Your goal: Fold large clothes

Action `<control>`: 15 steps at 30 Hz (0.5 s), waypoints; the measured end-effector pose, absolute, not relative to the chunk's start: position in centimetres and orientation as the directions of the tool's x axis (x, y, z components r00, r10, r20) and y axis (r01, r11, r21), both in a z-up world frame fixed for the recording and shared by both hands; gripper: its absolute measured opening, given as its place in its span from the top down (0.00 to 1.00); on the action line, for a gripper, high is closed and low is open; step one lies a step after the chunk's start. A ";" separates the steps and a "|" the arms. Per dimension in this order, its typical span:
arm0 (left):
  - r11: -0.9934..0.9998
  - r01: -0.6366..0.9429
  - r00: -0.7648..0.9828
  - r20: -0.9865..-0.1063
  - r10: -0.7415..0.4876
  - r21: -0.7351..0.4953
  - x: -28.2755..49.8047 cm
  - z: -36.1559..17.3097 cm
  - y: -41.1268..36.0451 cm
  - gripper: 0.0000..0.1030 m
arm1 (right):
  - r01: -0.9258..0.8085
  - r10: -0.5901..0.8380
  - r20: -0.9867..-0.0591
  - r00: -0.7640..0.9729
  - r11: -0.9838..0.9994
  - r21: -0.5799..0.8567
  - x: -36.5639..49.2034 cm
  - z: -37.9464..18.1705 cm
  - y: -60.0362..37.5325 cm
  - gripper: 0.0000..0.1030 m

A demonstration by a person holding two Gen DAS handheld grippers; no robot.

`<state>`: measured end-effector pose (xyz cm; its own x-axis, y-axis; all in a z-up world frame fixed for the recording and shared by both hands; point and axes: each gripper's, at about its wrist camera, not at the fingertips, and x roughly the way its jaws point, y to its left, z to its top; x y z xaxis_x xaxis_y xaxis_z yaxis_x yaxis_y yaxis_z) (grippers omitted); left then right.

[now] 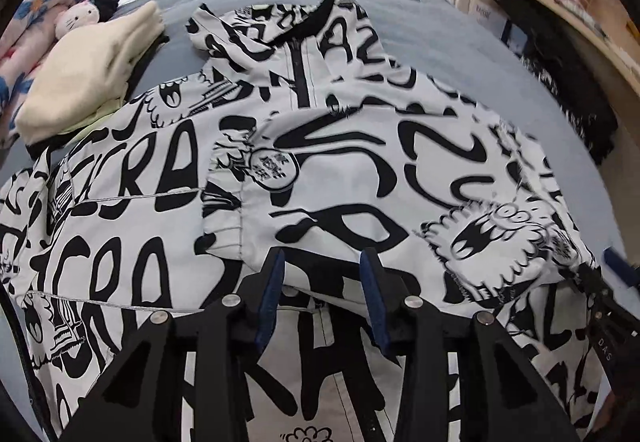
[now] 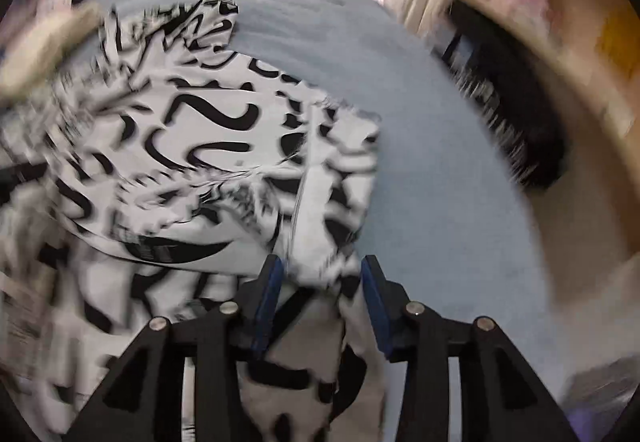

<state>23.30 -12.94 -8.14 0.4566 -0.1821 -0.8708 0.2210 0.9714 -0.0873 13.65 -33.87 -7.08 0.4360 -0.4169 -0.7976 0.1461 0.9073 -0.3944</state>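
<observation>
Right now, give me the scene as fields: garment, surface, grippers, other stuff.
garment: black-and-white jacket, zip side up, one sleeve folded across the front
surface: blue bed
left gripper: open above the jacket, nothing held
right gripper: open, jacket edge between its fingers; view blurred
other: cream clothes, plush toy

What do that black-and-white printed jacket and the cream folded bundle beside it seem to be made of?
The black-and-white printed jacket looks like a smooth, thin woven synthetic, perhaps nylon or polyester: matte with a slight sheen, crisp creases, stitched seams and a black zip. The cream folded bundle looks softer and thicker, maybe fleece or knit cotton, with rounded folds and no shine. Neither can be confirmed by sight.
</observation>
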 end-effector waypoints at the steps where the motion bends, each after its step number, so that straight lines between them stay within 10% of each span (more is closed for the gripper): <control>1: 0.971 0.223 0.448 -0.876 -0.181 -0.087 23.4 -8.5 -12.8 0.63 | 0.139 -0.426 -0.808 0.406 0.903 -0.406 13.5 -7.7 -34.4 0.60; 15: 0.975 0.144 0.447 -0.868 -0.215 -0.167 25.6 -10.0 -10.7 0.63 | 0.021 0.050 -0.859 0.509 0.997 0.071 16.7 -5.0 -31.2 0.60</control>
<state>25.64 -10.66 -10.01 0.4470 -0.2146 -0.8684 0.1444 0.9754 -0.1667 16.68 -31.21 -5.04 0.5090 0.0502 -0.8593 0.0208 0.9973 0.0705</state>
